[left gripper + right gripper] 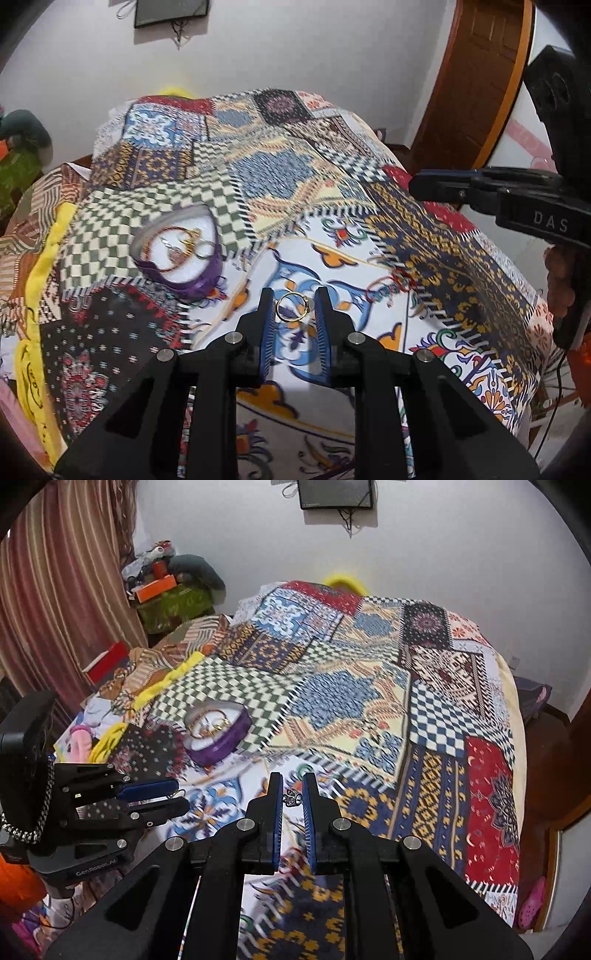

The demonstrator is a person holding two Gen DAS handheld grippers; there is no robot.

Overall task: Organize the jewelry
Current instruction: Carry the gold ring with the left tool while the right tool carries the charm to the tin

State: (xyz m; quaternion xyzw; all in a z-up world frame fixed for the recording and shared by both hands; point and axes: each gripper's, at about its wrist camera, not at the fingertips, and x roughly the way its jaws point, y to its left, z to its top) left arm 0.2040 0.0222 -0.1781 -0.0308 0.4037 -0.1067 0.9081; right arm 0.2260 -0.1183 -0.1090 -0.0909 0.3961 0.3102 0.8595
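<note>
Your left hand-held gripper pinches a gold ring above the bed. Your right hand-held gripper is squeezed tight on a small dark earring. The purple heart box with more jewelry sits near the bed's left edge.

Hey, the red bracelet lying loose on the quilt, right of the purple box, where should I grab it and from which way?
Take the red bracelet by one side of its loop, coming straight down from above. It lies flat on the patchwork quilt, so one jaw goes inside the ring and one outside, pinching the thin band.
</note>
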